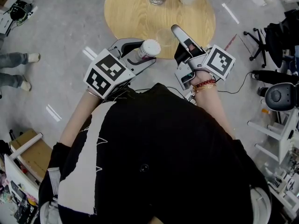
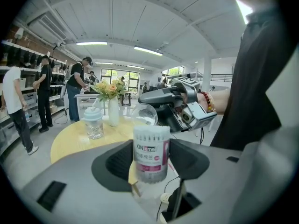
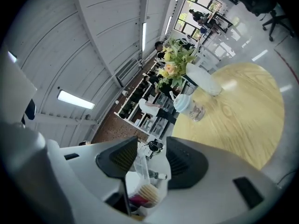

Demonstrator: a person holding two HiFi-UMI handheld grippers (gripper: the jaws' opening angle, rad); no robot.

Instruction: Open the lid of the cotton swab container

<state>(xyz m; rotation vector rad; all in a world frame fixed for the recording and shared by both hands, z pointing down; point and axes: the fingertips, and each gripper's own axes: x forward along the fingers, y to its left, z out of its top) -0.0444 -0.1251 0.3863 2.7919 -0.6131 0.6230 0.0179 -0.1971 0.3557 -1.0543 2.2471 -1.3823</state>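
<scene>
The cotton swab container (image 1: 145, 49), a clear cylinder with a pink-and-white label, stands upright between the jaws of my left gripper (image 1: 141, 55), which is shut on it. In the left gripper view the container (image 2: 151, 154) shows packed white swab heads at its top and no lid on it. The clear round lid (image 2: 144, 114) is at the tips of my right gripper (image 1: 174, 37), just beyond the container. In the right gripper view the lid (image 3: 141, 168) shows edge-on between the pads of the right gripper (image 3: 148, 158), with the open container (image 3: 145, 195) below it.
A round wooden table (image 1: 131, 17) lies ahead, bearing a glass jar with a pale blue lid (image 2: 93, 122) and a white vase of flowers (image 2: 112, 107). Office chairs (image 1: 275, 36) stand at the right. Several people (image 2: 74, 92) stand by shelves at the left.
</scene>
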